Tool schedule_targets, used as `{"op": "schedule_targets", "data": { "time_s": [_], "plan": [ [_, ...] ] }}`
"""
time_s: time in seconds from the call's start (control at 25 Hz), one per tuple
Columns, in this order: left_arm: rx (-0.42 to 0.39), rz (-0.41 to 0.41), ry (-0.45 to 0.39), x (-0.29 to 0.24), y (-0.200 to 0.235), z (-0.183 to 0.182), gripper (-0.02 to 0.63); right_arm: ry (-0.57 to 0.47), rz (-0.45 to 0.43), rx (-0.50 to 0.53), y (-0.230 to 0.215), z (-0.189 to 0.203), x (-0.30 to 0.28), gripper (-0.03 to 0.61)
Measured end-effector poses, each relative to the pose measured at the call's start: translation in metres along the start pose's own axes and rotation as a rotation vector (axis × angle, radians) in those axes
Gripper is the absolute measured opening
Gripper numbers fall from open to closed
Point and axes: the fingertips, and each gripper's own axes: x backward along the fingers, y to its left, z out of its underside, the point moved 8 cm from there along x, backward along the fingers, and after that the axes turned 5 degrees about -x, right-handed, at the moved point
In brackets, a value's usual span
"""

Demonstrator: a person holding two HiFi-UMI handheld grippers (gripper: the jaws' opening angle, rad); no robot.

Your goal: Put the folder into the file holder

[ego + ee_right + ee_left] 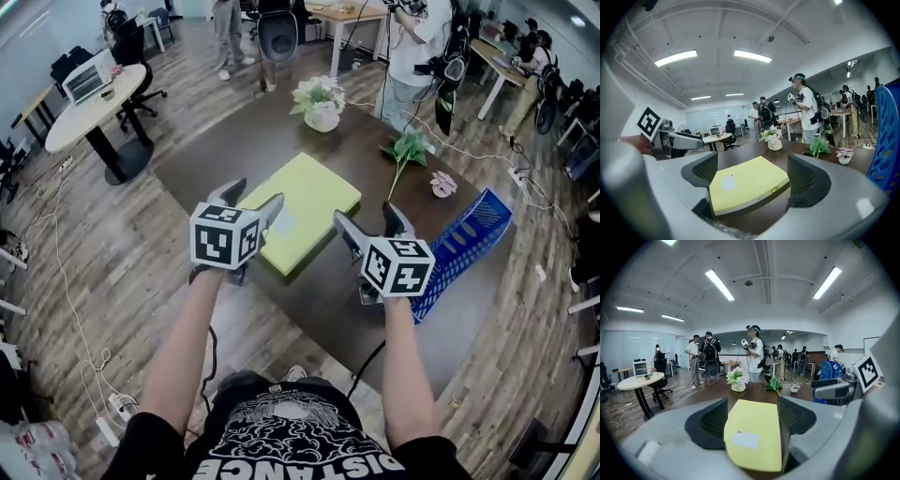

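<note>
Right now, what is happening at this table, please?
A person holds a two-jaw gripper in each hand over a dark table. A yellow folder lies flat on it. The left gripper and the right gripper both point at the folder with jaws apart, and neither grips it. The blue file holder sits to the right, with nothing put into it yet.

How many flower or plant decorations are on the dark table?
3: a potted white bouquet at the far edge, a green sprig to its right, and a small pink flower nearer the blue file holder. None looks hidden.
</note>
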Motion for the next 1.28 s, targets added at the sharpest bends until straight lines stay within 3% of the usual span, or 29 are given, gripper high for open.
{"op": "schedule_targets", "data": {
  "time_s": [0.64,1.28],
  "plan": [
    [-0.031,0.083,-0.013,-0.063,0.040,0.002,0.336,-0.015,0.097,0.002,-0.020,0.007,-0.042,0.454],
    [-0.116,0.366,0.020,-0.148,0.104,-0.031,0.336,-0.062,0.418,-0.120,-0.015,-0.002,-0.074,0.454]
  ]
}}
